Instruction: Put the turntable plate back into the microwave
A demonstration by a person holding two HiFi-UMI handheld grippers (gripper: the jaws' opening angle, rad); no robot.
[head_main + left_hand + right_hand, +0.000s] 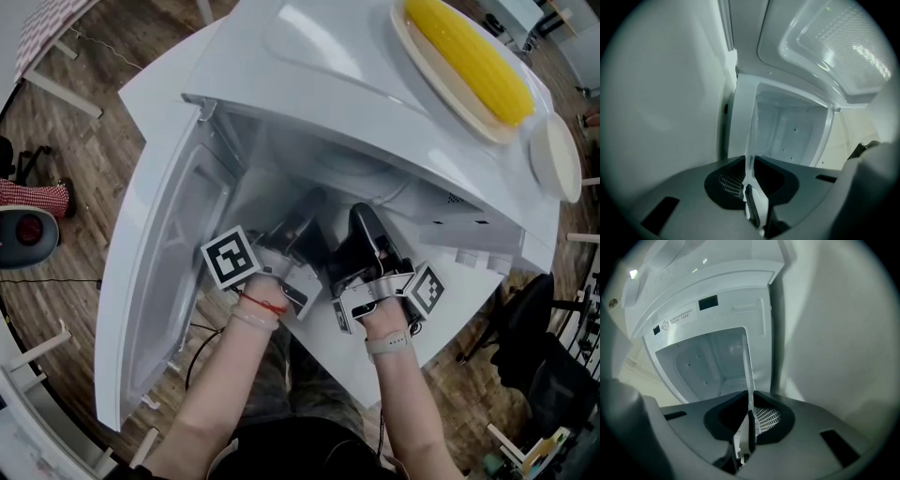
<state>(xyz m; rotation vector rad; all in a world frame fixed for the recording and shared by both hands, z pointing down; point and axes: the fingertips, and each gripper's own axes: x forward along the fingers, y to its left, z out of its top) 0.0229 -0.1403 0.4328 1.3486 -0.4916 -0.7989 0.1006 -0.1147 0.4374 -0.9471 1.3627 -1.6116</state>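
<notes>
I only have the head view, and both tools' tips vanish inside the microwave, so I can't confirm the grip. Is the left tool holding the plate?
Observer: Yes. The left tool is shut on the clear turntable plate, seen edge-on.
Operator: And the right?
Observer: The right tool is shut on the plate's rim too.
Operator: Where is it aimed?
Observer: Its view looks into the white cavity, the plate's edge pointing inward.

White microwave (309,103); clear glass turntable plate (751,140) in the dark grey left tool (749,187); beyond it, yellow corn (469,56) on a cream dish (436,82).
</notes>
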